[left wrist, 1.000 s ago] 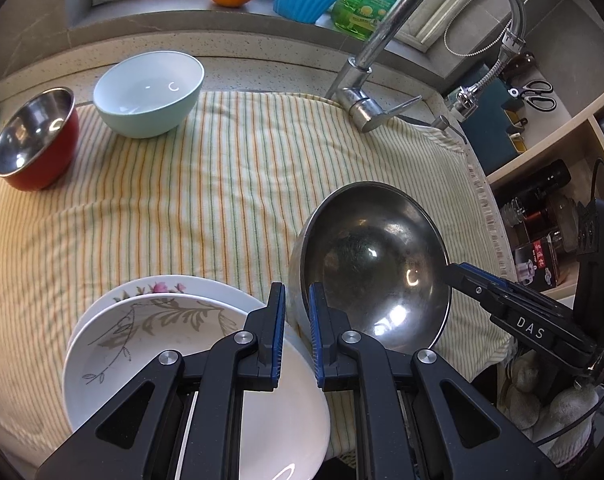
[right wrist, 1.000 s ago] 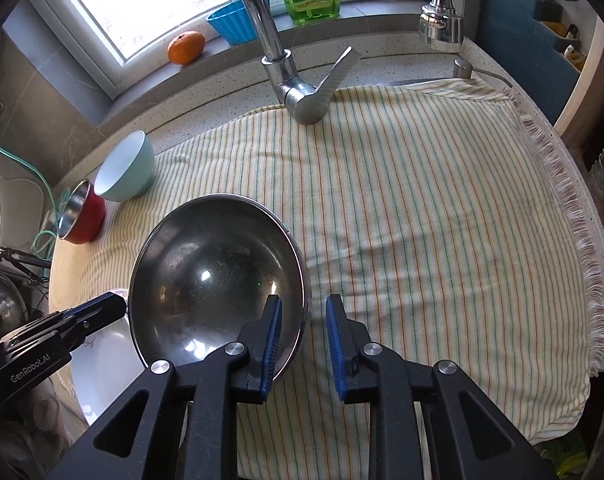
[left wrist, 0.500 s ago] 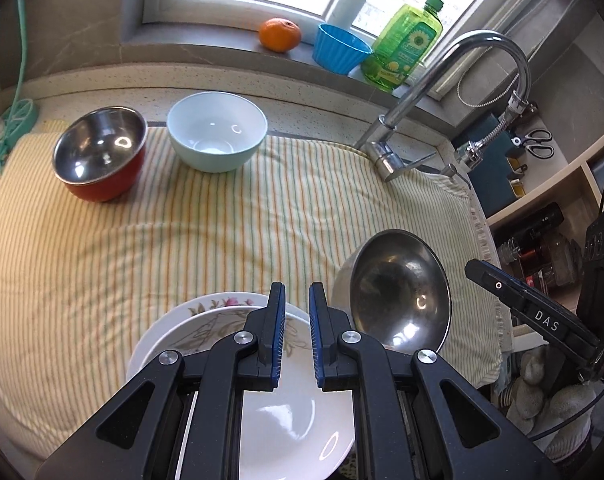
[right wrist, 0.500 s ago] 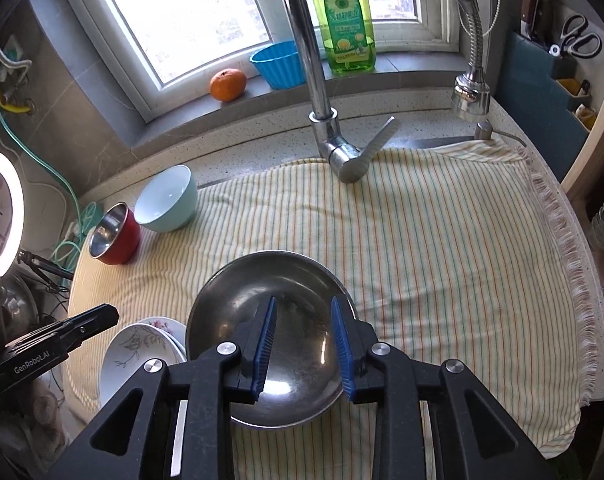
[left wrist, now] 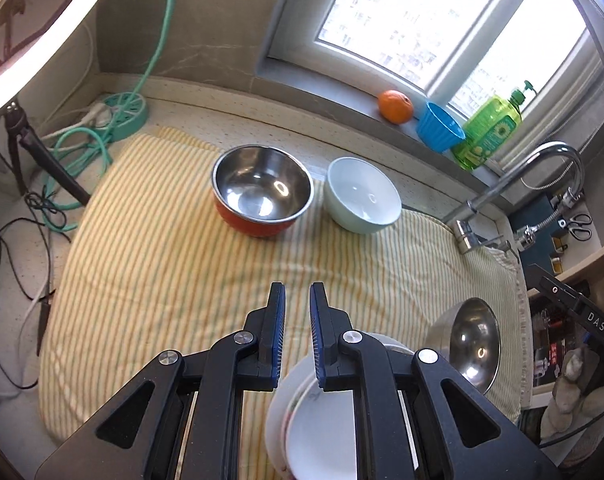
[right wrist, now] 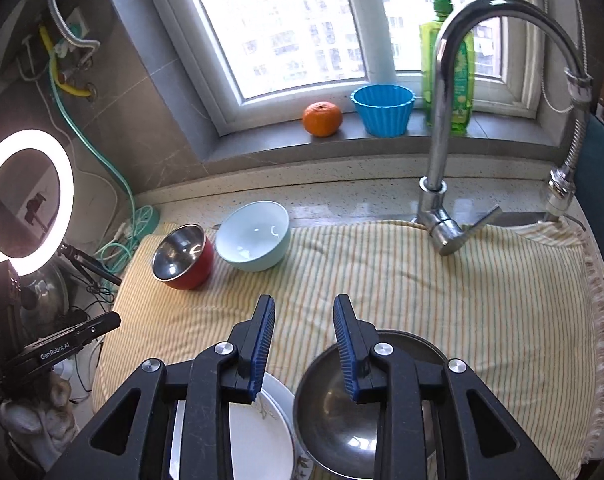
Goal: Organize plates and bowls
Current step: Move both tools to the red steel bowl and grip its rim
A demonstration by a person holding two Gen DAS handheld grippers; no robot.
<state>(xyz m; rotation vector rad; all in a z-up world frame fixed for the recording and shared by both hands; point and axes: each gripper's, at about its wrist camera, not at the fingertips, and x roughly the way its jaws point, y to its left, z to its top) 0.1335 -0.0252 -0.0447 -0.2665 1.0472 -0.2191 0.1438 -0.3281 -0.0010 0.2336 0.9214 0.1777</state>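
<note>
Right now the left gripper (left wrist: 298, 300) hangs over the striped cloth (left wrist: 174, 264), jaws nearly shut on nothing. Alongside, the right gripper (right wrist: 303, 312) is opening, nothing between its jaws. Stacked plates (right wrist: 276, 436) and the big steel bowl (right wrist: 341, 432) touch at the cloth's near edge; red bowl (left wrist: 262, 196) and pale blue bowl (left wrist: 363, 196) sit side by side at the back.

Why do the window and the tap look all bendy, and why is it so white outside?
Both wrist views use fisheye lenses, which curve straight edges like the window frame and darken the corners. Right wrist view: daylight washes the window out, and the ring light glows. Left wrist view: bright spots glint in the red steel bowl.
</note>
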